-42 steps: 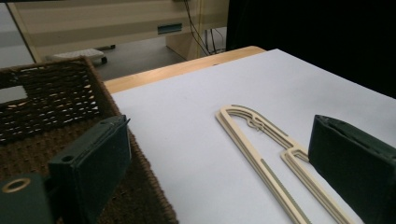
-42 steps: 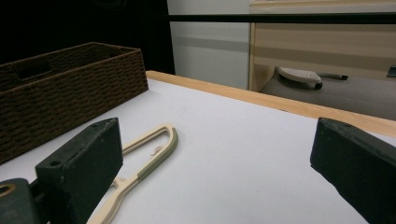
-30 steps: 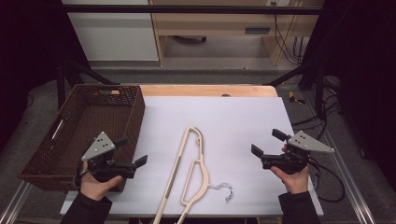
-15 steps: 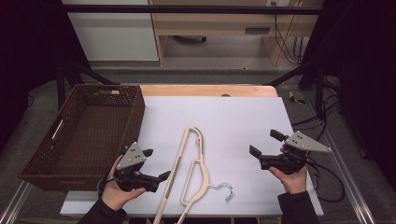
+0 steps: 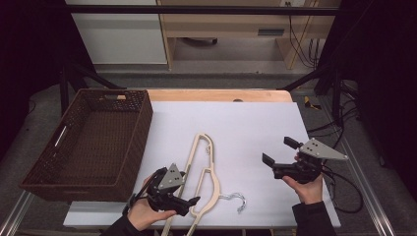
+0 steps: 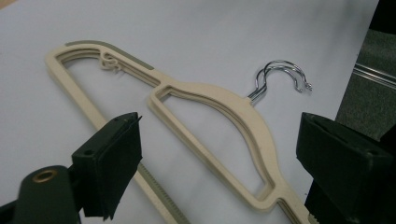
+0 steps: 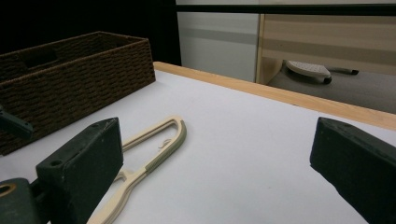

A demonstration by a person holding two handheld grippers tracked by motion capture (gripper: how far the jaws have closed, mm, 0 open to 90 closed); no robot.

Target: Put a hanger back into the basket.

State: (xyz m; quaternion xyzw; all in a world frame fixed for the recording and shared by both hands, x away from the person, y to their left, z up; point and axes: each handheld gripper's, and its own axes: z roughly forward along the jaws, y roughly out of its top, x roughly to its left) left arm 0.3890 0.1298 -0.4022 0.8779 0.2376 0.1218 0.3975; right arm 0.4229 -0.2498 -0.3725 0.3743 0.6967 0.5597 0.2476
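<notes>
**Closing in on the hanger**

Hovering low over the near edge of the table, the left gripper [image 5: 189, 201] sits right at the cream hanger [image 5: 204, 179], and its jaws have just been closing a little, though they stand wide apart with nothing pinched. From the left gripper view the two black jaws straddle the hanger's [image 6: 219, 121] shoulder: the curved cream body lies between them on the white surface, and neither pad presses on it. The left hand [image 5: 145, 214] comes in from the bottom edge, wrapped round the gripper's body.

The hanger lies flat on the white table [image 5: 246, 123], its long looped end pointing away from the person, its chrome hook [image 5: 236, 200] curling out towards the right at the near end. In the left gripper view that hook [image 6: 280, 77] shows as a doubled line of bright metal, so there may be two hangers stacked; I cannot tell for sure.

Over on the right, the right gripper [image 5: 278, 160] hangs above the table, well apart from the hanger, jaws spread and empty, pointing left across the white surface. The right gripper view looks between its jaws at the hanger's far loop [image 7: 159, 140].

On the left of the table stands a dark wicker basket [image 5: 142, 123], close beside the hanger's loop.
</notes>
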